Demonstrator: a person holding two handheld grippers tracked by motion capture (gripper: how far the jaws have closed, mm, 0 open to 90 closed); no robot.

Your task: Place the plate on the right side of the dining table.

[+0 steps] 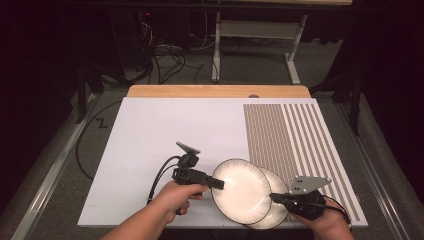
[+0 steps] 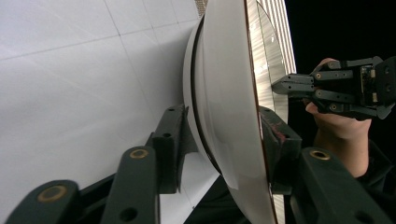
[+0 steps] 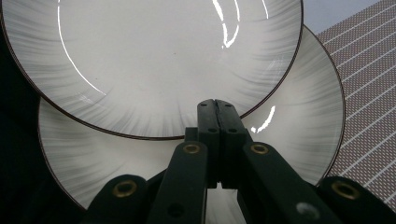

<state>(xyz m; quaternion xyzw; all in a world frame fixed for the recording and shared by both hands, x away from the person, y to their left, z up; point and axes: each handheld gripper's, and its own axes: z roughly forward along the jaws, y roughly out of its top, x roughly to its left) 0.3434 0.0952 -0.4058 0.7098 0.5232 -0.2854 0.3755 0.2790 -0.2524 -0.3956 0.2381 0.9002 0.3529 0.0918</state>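
Two white plates with thin dark rims overlap near the front edge of the table. The upper plate (image 1: 242, 192) (image 2: 224, 70) (image 3: 163, 60) lies tilted over the lower plate (image 1: 276, 182) (image 3: 299, 121). My left gripper (image 1: 218, 183) (image 2: 224, 135) comes in from the left, and its jaws clamp the upper plate's left rim, one pad under it and one on top. From the right, my right gripper (image 1: 274, 196) (image 3: 217, 105) (image 2: 280, 85) has its jaws shut together with nothing between them. Its tip lies over the lower plate, just at the upper plate's rim.
The plates sit on a white board (image 1: 165, 130) whose right part carries a brown striped mat (image 1: 285, 135). A wooden strip (image 1: 215, 91) runs along the far edge. Beyond it are floor cables (image 1: 167, 57) and a metal table frame (image 1: 260, 30).
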